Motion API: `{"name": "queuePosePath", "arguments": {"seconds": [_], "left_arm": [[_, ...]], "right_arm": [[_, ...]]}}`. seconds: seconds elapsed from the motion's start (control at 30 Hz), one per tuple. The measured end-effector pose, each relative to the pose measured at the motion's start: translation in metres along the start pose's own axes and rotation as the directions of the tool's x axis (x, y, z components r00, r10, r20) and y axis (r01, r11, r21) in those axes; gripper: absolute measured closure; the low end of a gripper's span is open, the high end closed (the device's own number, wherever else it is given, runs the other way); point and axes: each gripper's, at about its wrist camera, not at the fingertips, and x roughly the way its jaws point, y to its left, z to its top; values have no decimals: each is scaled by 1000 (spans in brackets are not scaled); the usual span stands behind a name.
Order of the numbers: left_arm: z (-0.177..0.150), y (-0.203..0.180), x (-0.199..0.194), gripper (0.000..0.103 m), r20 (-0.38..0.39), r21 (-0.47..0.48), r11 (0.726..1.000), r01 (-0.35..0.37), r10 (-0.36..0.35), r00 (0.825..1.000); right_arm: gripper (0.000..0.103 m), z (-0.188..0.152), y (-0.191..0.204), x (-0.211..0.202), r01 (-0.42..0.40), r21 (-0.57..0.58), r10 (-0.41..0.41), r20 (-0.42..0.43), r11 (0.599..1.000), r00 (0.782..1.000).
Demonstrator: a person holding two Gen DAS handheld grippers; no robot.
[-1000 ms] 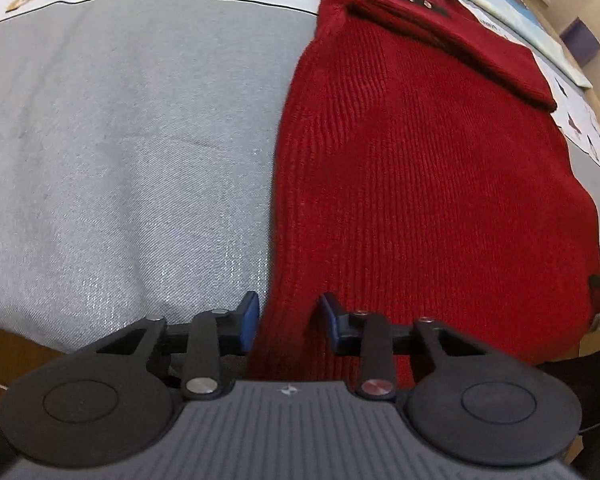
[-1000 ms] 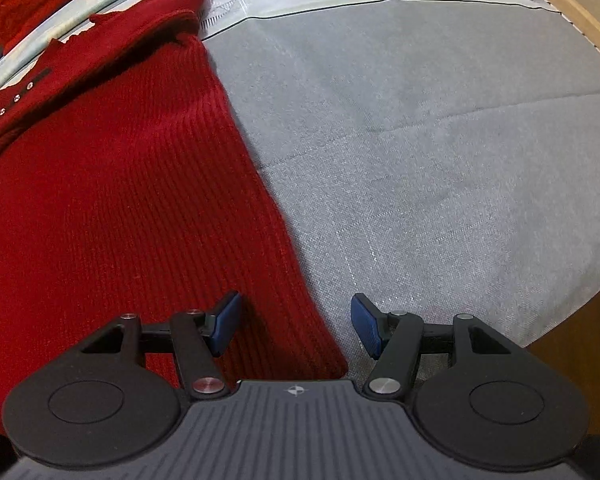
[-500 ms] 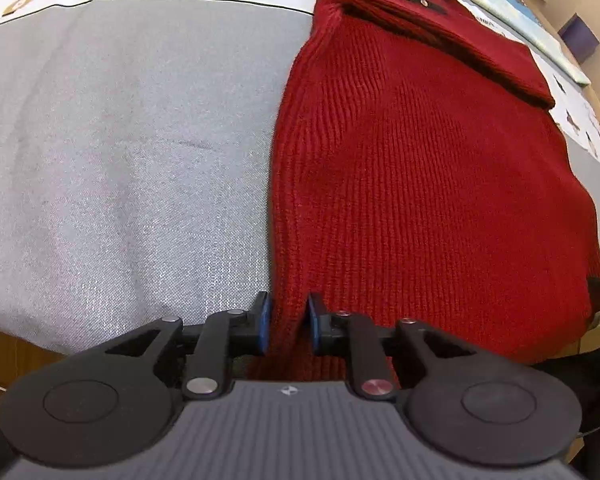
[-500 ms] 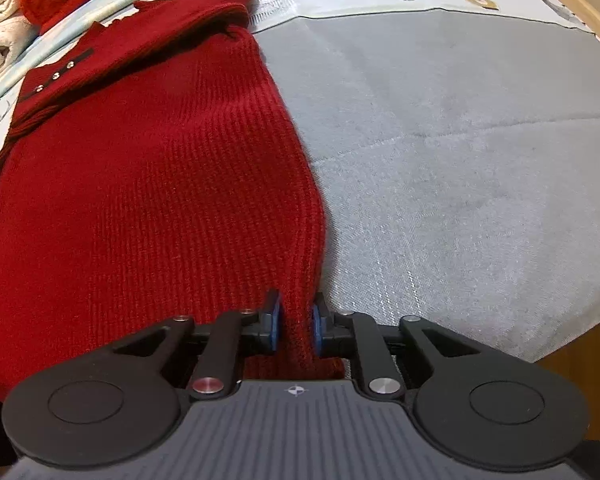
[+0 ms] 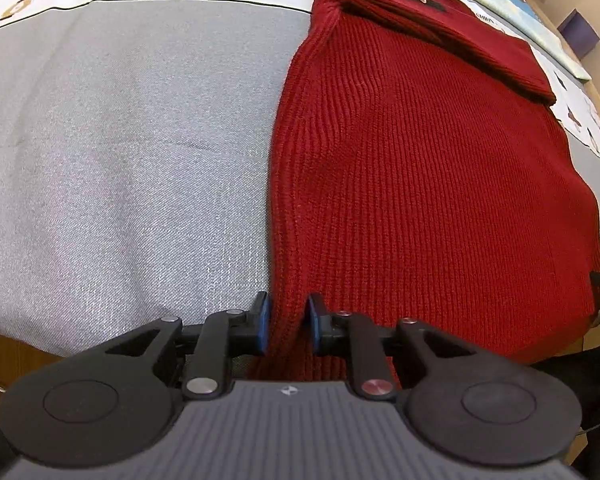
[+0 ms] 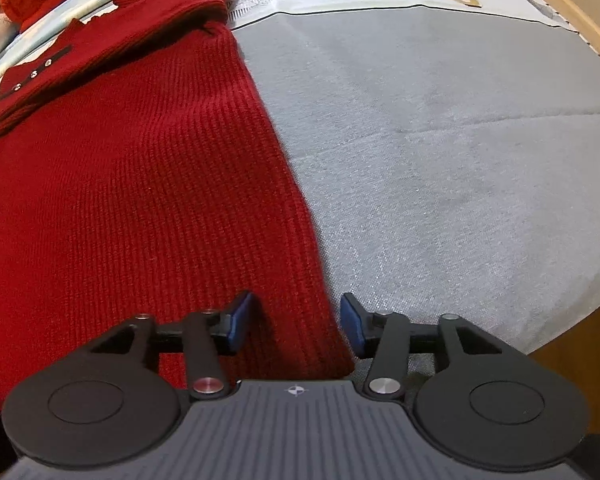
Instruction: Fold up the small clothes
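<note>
Grey cloth [image 5: 120, 168] is covering the table; no legible writing. Red sweater [image 5: 420, 184] is lying flat. Left gripper [image 5: 286, 320] is pinching its hem corner; right gripper [image 6: 296, 322] is opening, pads straddling the other corner.

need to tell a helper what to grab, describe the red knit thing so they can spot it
On the grey cloth covering the table lies a dark red ribbed sweater, spread flat. A folded band with three small metal snaps crosses its far end, unlike the plain cloth around it.
</note>
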Motion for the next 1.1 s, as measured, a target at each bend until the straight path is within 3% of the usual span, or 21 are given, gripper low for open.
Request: {"name": "queuePosePath", "arguments": {"seconds": [0.13, 0.2, 0.27, 0.33, 0.5, 0.6, 0.67, 0.77, 0.9, 1.0, 1.1], "left_arm": [[0, 0, 0, 82, 1, 4, 1000, 0, 0, 1000], [0, 0, -1, 83, 4, 6, 1000, 0, 0, 1000], [-1, -1, -2, 86, 8, 9, 1000, 3, -3, 1000], [-1, 0, -4, 87, 21, 5, 1000, 5, -6, 1000], [-2, 5, -7, 88, 35, -20, 1000, 17, -16, 999], [-3, 3, -4, 86, 11, -1, 1000, 9, -9, 1000], [-4, 1, -6, 86, 10, 14, 1000, -2, 1, 1000], [-5, 3, -8, 86, 7, 7, 1000, -2, 2, 1000], [-4, -1, -7, 85, 3, 25, 1000, -11, 11, 1000], [-5, -3, -9, 85, 6, 34, 999, -16, 16, 1000], [-3, -4, -11, 88, 21, 33, 999, -18, 17, 1000]], "right_arm": [[46, -1, 4, 0, -8, -28, 8, -4, 1000, 1000], [59, -1, 6, 0, -32, -42, 32, 0, 999, 999], [81, -2, 9, -2, -65, -65, 65, 0, 996, 998], [85, -2, 10, -4, -80, -73, 80, -1, 994, 997], [87, -2, 3, -13, -149, -22, 149, 25, 989, 988], [85, -4, 7, -12, -122, -31, 122, 18, 992, 992], [75, -5, 10, -9, -103, -46, 103, -4, 994, 995], [69, -7, 18, -7, -81, -101, 80, -12, 992, 997], [67, -10, 24, -7, -74, -134, 73, -13, 988, 997], [67, -11, 24, -9, -80, -134, 79, -17, 988, 997], [79, -11, 24, -10, -100, -137, 98, -19, 986, 995]]}}
